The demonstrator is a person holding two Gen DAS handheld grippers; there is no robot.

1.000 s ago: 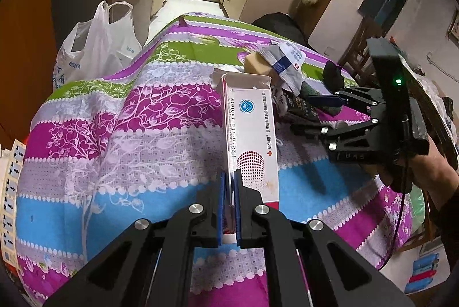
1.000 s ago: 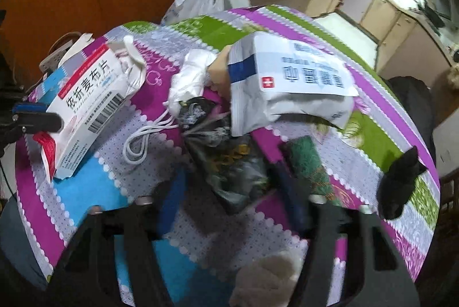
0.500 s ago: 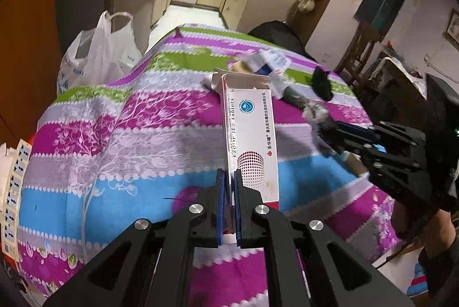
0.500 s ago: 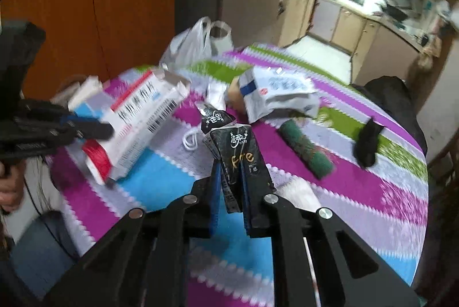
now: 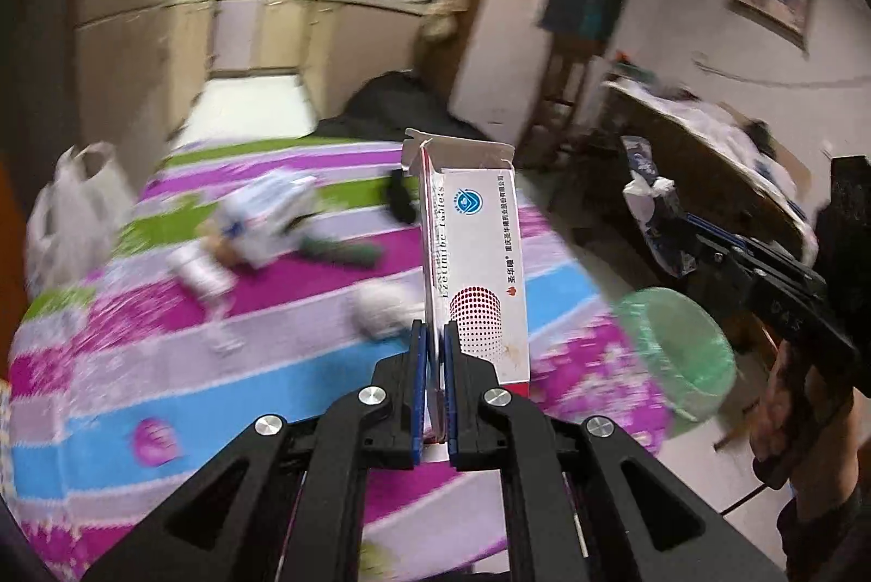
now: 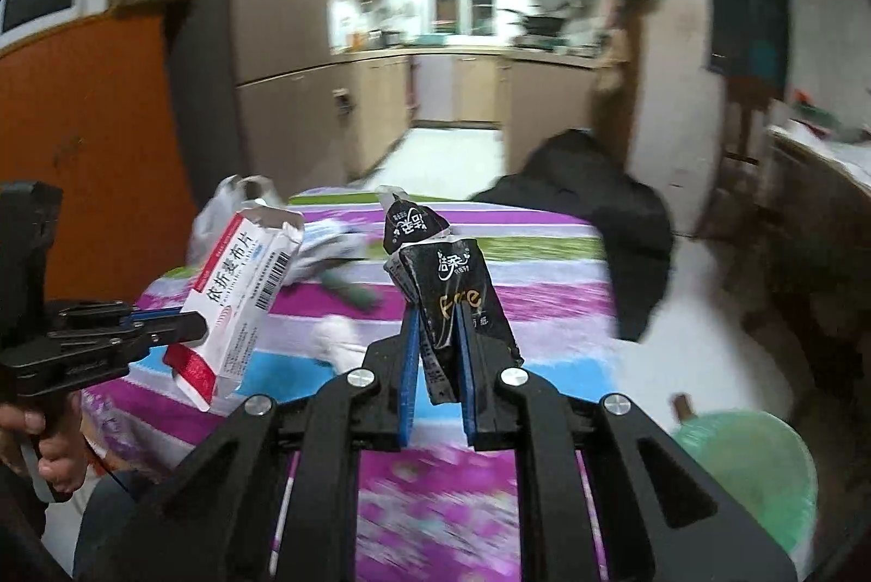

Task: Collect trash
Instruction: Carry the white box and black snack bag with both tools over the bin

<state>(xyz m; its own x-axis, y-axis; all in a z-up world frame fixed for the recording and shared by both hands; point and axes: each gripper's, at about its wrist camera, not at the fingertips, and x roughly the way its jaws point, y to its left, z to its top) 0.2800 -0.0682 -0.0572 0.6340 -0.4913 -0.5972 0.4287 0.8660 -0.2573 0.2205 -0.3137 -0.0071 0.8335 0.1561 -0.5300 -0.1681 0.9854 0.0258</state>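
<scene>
My left gripper (image 5: 434,342) is shut on a white and red medicine box (image 5: 479,255), held upright above the striped tablecloth; the box also shows in the right wrist view (image 6: 239,304). My right gripper (image 6: 438,331) is shut on a crumpled black wrapper (image 6: 446,288), held above the table. In the left wrist view the right gripper (image 5: 669,222) and wrapper (image 5: 648,201) sit to the right, above a bin lined with a green bag (image 5: 680,353). The bin also shows at the lower right of the right wrist view (image 6: 751,467).
More trash lies on the table (image 5: 163,364): a white and blue packet (image 5: 267,212), a dark green item (image 5: 337,250), crumpled white paper (image 5: 381,310). A white plastic bag (image 5: 65,212) hangs at the far left. A dark jacket (image 6: 593,212) lies at the table's far edge.
Both grippers have lifted away from the table and swung right with their loads. The green-lined bin has come into view. The right gripper closed on the black wrapper one second to half a second ago.
</scene>
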